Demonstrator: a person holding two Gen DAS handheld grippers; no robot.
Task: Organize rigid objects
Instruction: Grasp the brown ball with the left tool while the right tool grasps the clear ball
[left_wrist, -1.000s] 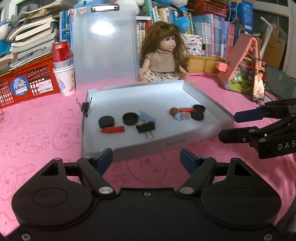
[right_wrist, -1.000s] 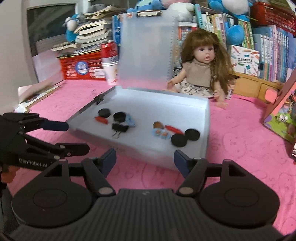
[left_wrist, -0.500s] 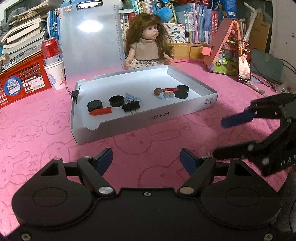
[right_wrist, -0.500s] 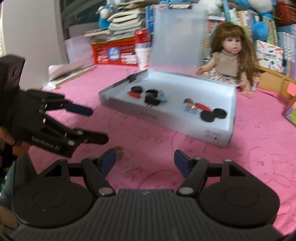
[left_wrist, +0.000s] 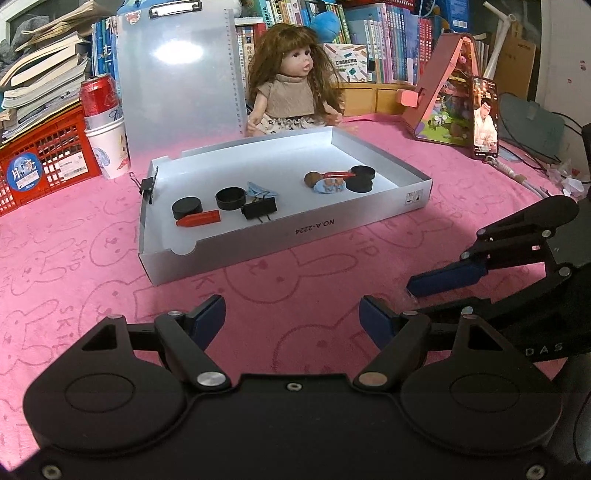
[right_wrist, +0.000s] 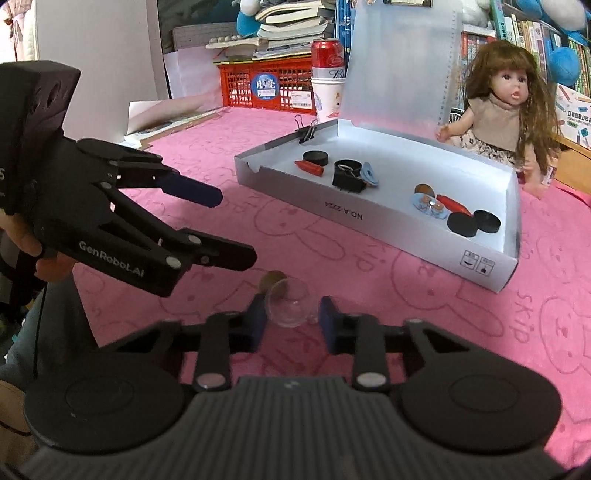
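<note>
A shallow white box lies on the pink cloth and holds black discs, a black cup, a red crayon, a binder clip and small figures. My right gripper has its fingers close on both sides of a small clear glass bottle with a cork lying on the cloth; contact is unclear. My left gripper is open and empty over the cloth in front of the box; it also shows in the right wrist view.
A doll sits behind the box beside an upright clear clipboard. A red crate, a paper cup with a can, books, a pink toy house and a phone ring the cloth.
Both grippers have pulled back from the box toward the near cloth. My right gripper has narrowed from wide open around the small glass bottle, which was not between its fingers before.
</note>
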